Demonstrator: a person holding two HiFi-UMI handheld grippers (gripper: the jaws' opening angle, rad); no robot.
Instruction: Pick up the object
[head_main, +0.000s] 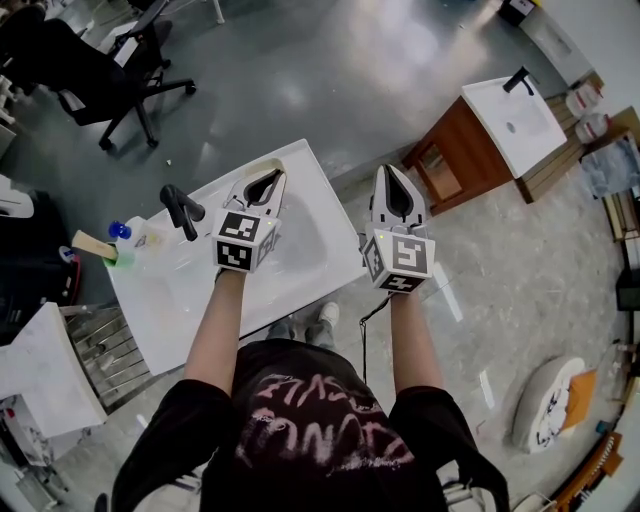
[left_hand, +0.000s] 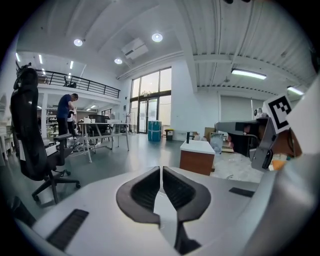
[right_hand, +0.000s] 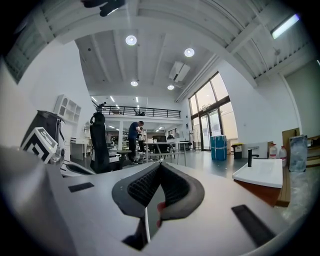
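Both tools are held up in the middle of the frame. The left tool (head_main: 272, 172) (left_hand: 161, 169) is shut tight with nothing in it. The right tool (head_main: 393, 172) (right_hand: 159, 164) is shut and empty too. Under them is a white bench (head_main: 190, 300) with a black tap (head_main: 182, 210). A bottle (head_main: 120, 232) with a blue cap stands at the bench's left end, apart from both tools.

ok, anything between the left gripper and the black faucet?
Head view: only bare white sink top shows between the left gripper and the faucet, nothing else.
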